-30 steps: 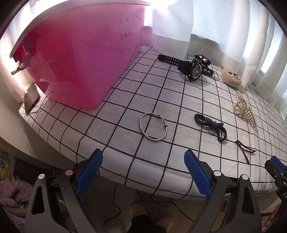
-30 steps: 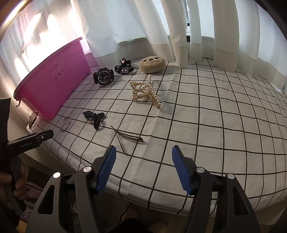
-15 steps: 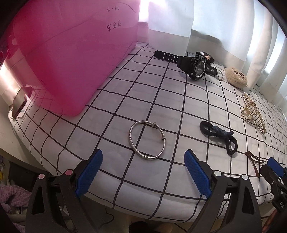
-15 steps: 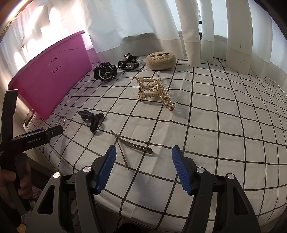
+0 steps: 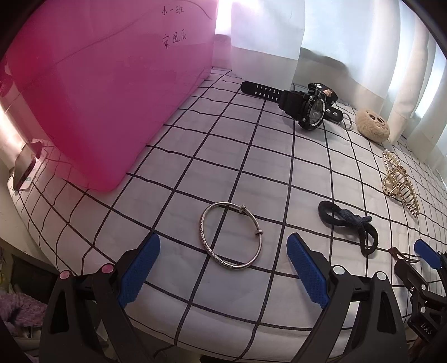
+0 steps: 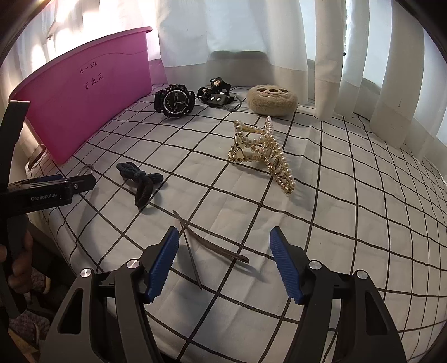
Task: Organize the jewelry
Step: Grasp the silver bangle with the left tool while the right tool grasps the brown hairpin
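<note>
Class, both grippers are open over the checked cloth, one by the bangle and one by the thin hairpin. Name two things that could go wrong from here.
1. The silver bangle lies flat, so the open left gripper might slide over it or pinch the cloth.
2. The thin hairpin also lies flat near the cloth's front edge; the open right gripper could knock it off.

White grid-checked cloth (image 6: 349, 195) covering the surface, white curtains (image 6: 237, 25) hanging behind it, small phone-like object (image 5: 23, 167) at the cloth's left edge just beside the pink box, purple fuzzy fabric (image 5: 19, 310) below the edge
</note>
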